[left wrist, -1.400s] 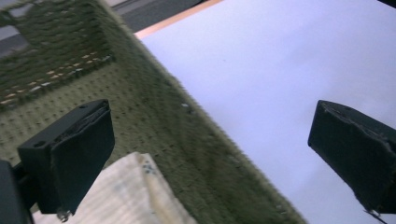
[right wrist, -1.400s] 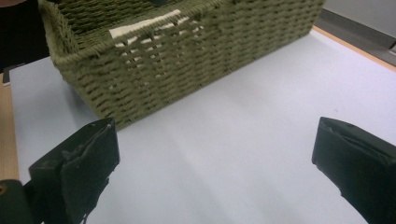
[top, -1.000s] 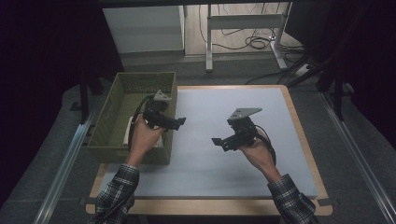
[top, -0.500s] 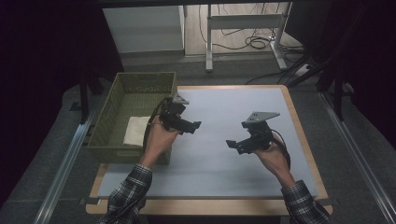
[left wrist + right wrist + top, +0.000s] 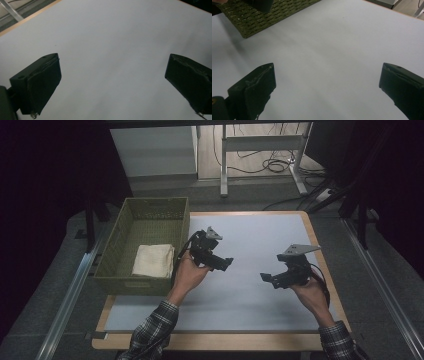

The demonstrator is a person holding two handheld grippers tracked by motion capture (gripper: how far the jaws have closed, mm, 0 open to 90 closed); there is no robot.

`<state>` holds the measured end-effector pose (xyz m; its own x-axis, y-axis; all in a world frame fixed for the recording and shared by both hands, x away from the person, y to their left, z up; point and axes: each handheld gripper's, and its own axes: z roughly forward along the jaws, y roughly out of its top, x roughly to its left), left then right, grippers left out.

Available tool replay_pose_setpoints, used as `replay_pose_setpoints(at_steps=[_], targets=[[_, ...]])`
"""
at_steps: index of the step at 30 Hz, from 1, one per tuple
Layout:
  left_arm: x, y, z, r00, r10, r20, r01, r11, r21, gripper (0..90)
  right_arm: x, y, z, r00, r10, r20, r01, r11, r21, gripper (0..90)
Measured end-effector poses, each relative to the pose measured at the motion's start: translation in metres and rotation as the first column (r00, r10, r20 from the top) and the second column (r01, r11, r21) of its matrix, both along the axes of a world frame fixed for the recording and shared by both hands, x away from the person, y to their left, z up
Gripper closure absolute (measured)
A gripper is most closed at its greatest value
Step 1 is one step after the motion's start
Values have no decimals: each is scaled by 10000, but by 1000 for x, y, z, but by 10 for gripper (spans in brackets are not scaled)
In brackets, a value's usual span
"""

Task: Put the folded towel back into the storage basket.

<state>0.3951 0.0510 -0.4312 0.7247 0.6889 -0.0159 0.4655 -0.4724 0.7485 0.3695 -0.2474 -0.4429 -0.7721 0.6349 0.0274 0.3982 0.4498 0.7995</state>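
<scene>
Wicker basket point(image 5: 116, 251) already has folded cloth point(image 5: 153, 260) inside; both grippers, L point(image 5: 226, 264) & R point(image 5: 265, 278), spread wide, empty, over bare mat point(image 5: 260, 235). Looks done.

Your folded cloth point(image 5: 153, 260) is pale cream and soft. It lies flat on the bottom of the green woven basket point(image 5: 118, 247), close to the near wall. The basket is open on top. It sits at the left edge of the table, partly hanging past it.
</scene>
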Motion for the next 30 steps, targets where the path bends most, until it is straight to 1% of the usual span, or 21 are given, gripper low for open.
replay_pose_setpoints(at_steps=[3, 5, 10, 12, 15, 18, 22, 26, 30], targets=[[-6, -7, -5, 10000, -48, 45, 48, 10000, -72, 6, -3, -8, -1, 10000, -90, -12, 90, 9999, -52, 9], [-11, -10, -8, 9999, -163, 1, 163, 9998, -145, 6, -6, -12, -1, 9999, -111, -3, 111, 9999, -55, 9], [-23, -11, -17, 9995, -317, -73, 315, 9991, -279, 6, -12, -21, -6, 9999, -147, -17, 147, 9998, -107, 9], [-28, -10, -22, 9994, -337, -40, 336, 9991, -244, 6, -15, -23, -10, 9999, -141, -55, 140, 9998, -136, 9], [-35, -9, -31, 9991, -404, -144, 401, 9989, -250, 6, -19, -25, -16, 9998, -141, -119, 139, 9997, -198, 9], [-42, -7, -40, 9989, -433, -171, 430, 9989, -162, 6, -22, -27, -22, 9997, -107, -214, 102, 9997, -223, 9], [-51, -4, -53, 9983, -500, -289, 492, 9984, -286, 6, -27, -28, -30, 9996, -55, -262, 49, 9997, -246, 8], [-61, -2, -67, 9980, -562, -291, 553, 9979, -325, 6, -32, -27, -39, 9995, -35, -312, 27, 9996, -277, 8], [-71, -1, -79, 9977, -617, -277, 608, 9977, -304, 6, -38, -27, -50, 9992, 46, -402, -65, 9989, -470, 8]])
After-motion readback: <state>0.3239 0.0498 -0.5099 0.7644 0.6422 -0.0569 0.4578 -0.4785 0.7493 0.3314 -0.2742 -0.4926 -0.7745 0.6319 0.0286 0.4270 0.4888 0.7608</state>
